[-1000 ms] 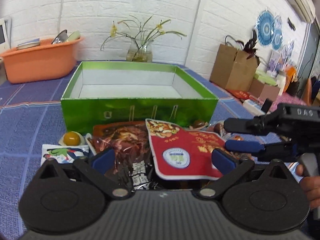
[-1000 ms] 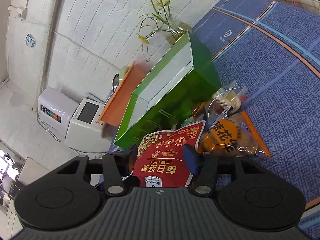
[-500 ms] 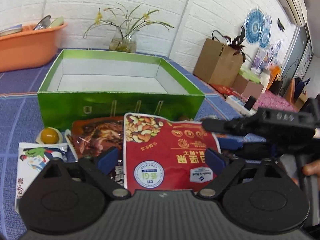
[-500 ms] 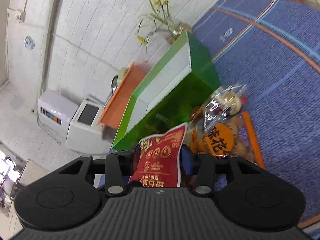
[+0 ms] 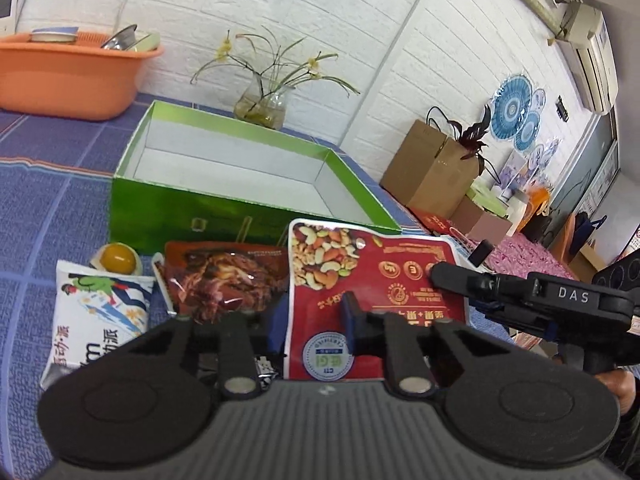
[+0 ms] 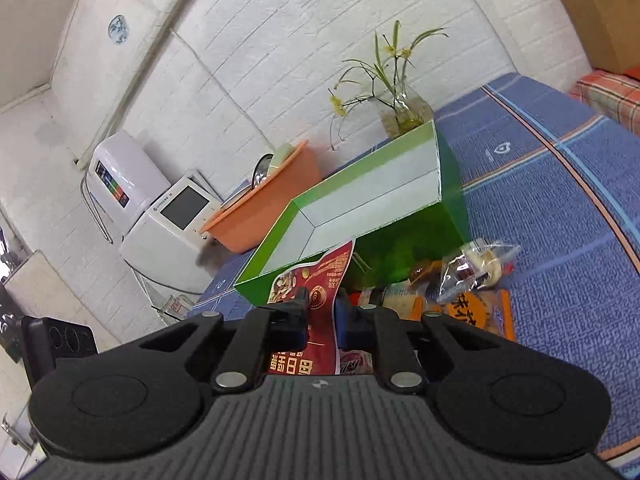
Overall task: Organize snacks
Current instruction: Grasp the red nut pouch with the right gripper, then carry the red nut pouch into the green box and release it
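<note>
With both the left gripper (image 5: 312,322) and right gripper (image 6: 322,314) closing onto the red nut bag (image 5: 372,280), just near of the empty green box (image 5: 240,204), next move looks like lift-and-drop in.

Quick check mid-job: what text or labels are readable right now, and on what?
"DAS": on the black right gripper, seen from the left wrist.
"动派": on the white snack pouch, partly cut off.
Red mixed-nut bag: upside-down print, unreadable.
Orange cookie pack: blurred.
</note>
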Tool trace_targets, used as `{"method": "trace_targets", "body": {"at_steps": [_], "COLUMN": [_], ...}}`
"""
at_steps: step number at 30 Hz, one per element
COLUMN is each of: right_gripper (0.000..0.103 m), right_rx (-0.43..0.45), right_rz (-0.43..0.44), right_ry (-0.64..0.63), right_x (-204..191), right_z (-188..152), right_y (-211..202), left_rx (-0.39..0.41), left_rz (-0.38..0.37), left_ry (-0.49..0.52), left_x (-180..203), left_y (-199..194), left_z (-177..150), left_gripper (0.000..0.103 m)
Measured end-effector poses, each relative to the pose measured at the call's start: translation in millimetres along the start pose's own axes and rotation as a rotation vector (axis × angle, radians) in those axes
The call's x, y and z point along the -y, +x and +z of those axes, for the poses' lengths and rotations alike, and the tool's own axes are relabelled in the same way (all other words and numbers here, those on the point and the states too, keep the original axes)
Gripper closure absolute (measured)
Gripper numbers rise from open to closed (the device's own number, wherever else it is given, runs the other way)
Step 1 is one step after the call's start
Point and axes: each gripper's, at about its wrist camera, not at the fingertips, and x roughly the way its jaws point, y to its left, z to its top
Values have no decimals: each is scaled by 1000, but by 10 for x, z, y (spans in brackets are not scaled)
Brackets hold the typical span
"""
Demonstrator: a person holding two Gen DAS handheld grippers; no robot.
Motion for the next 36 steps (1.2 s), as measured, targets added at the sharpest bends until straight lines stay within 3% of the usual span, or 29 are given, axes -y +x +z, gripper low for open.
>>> {"method": "trace_targets", "body": {"at_steps": [8, 21, 29, 36], "right_gripper": [81, 81, 81, 80], "right_rx": [-9, -43, 17, 140], "right_rz": [25, 14, 45, 48], "right_ry": [-85, -153, -327, -399], "right_x": [-129, -240, -645, -618], "right_z": [70, 129, 643, 981], "right_y": [103, 188, 425, 790], "left_rx": [25, 62, 147, 182], "left_rz": [17, 36, 89, 173], "left_ry": [-65, -92, -19, 34], "left_x": [-158, -195, -162, -219], "left_y": [-69, -266, -293, 117], "left_z": [-35, 19, 600, 1176], "left_gripper": [103, 103, 103, 103]}}
